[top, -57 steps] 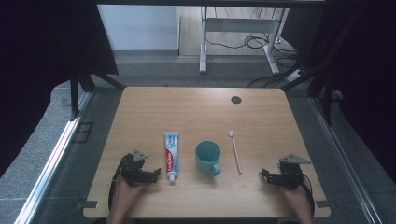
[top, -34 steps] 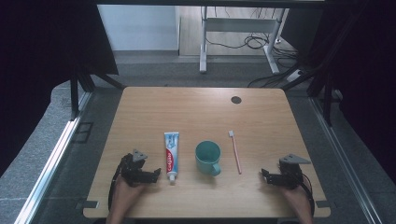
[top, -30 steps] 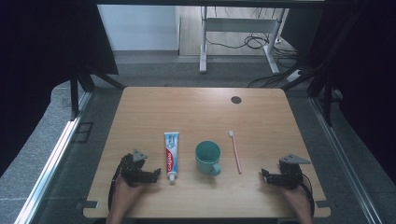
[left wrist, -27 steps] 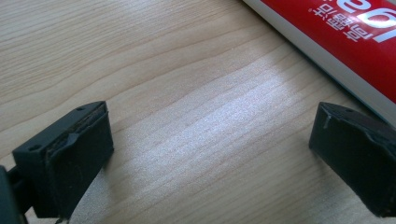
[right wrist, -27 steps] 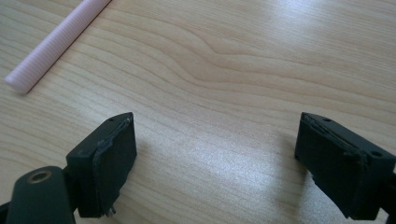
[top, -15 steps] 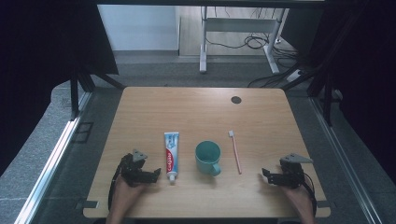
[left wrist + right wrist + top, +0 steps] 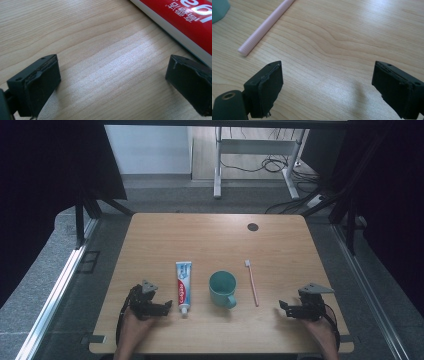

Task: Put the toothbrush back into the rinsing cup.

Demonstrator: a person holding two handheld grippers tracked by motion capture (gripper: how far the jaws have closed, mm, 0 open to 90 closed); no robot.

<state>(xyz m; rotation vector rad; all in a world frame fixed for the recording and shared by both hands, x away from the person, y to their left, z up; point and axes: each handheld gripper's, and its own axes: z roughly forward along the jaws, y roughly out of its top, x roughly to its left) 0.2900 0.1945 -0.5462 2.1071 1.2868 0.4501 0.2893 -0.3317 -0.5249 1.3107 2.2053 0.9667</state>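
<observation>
Light wooden rectangular table (image 7: 215, 240) w/ rounded corners, seen from high view. Near front edge, three items in a row, well apart from each other: red-and-white toothpaste tube (image 7: 183, 280) lying flat at left, cap end toward person; teal ceramic mug (image 7: 223, 289) upright in middle, handle toward front-right; thin pink toothbrush (image 7: 252, 282) w/ white head lying at right, head pointing away from person. Small dark round grommet (image 7: 252, 226) set in tabletop near far right.

Left gripper (image 7: 161, 307), black two-jaw, held in left hand (image 7: 134, 325) at front-left of table, just beside cap end of tube, not touching it. In left gripper view (image 7: 112, 82): jaws spread wide, nothing between them but bare wood grain; edge of red-and-white tube (image 7: 180, 22) crossing top right corner, close to right jaw but apart.

Right gripper (image 7: 286, 309), black w/ grey three-cornered plate on top, held in right hand (image 7: 320, 332) at front-right, near handle end of toothbrush, apart from it. In right gripper view (image 7: 327, 85): jaws wide apart, empty, bare wood between; ribbed pink handle end of toothbrush (image 7: 265, 26) lying diagonally at upper left, beyond left jaw; sliver of teal mug (image 7: 219, 8) at top left corner.

Both grippers low, at or just above tabletop; contact w/ wood can't be told.
</observation>
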